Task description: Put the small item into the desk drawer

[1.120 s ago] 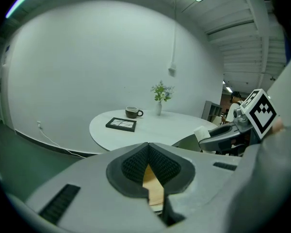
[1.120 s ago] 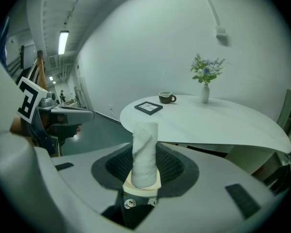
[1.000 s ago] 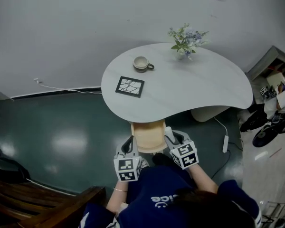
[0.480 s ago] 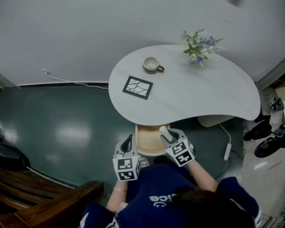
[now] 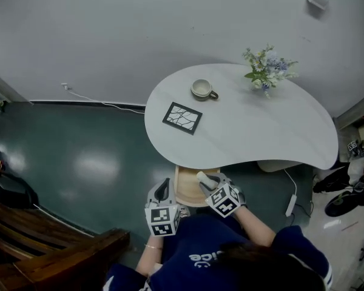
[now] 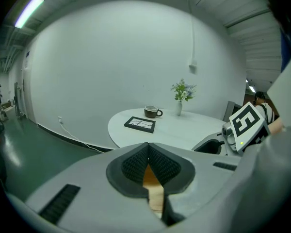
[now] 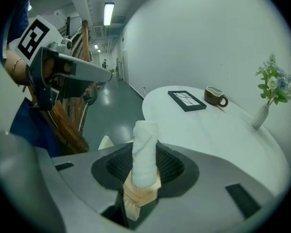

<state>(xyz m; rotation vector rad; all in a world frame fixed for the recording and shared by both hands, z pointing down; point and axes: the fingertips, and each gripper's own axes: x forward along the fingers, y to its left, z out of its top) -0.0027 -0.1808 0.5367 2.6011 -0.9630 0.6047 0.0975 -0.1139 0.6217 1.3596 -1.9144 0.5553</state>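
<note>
A small white roll of cloth-like material (image 7: 144,149) is pinched upright between the pads of the right gripper (image 5: 208,184), with its top standing above the jaws. In the head view it is held at lower centre, over the right part of the pulled-out light wooden drawer (image 5: 187,190); whether it touches the drawer cannot be told. The left gripper (image 6: 148,165) is held at the drawer's left edge, its pads pressed together on nothing.

Above the drawer, a white kidney-shaped table (image 5: 273,132) is seen. On it are set a black square framed tile with white lines (image 5: 182,118), a pale mug (image 5: 202,89) and a vase of flowers (image 5: 268,71).

On the person's dark blue top (image 5: 230,265), white letters are seen upside down; only "ice" can be read.
</note>
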